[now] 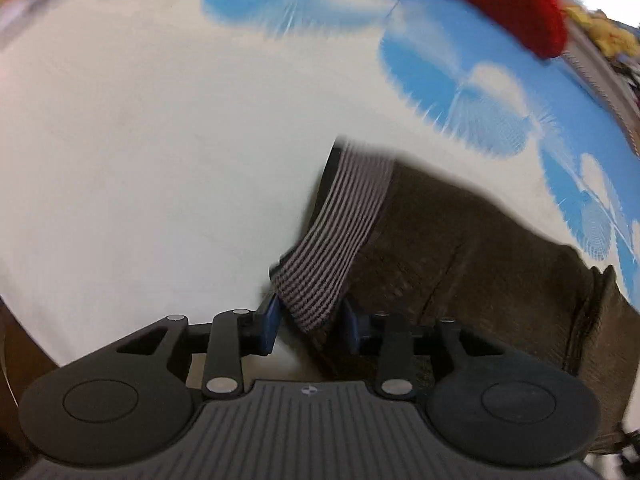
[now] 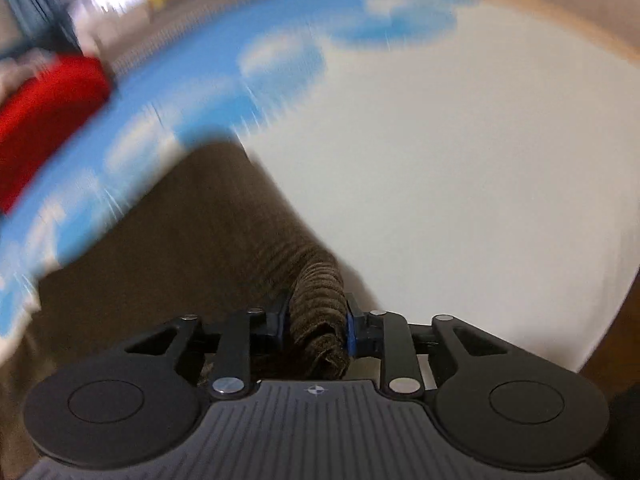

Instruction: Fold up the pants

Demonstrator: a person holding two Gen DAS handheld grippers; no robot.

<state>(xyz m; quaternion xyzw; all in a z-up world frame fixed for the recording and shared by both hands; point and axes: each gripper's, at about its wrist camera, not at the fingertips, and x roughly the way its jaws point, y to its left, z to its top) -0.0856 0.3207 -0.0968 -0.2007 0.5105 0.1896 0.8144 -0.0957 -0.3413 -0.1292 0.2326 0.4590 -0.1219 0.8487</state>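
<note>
Dark brown pants lie on a white and blue sheet. Their grey striped waistband runs down between the blue pads of my left gripper, which is shut on its lower corner. In the right wrist view the same pants spread to the left. A bunched, ribbed fold of the brown cloth is pinched between the pads of my right gripper. Both views are blurred.
A red cloth item lies at the sheet's far edge, and it shows at the left in the right wrist view. Blue leaf shapes are printed on the sheet along its far side. Room clutter and a bright window lie beyond.
</note>
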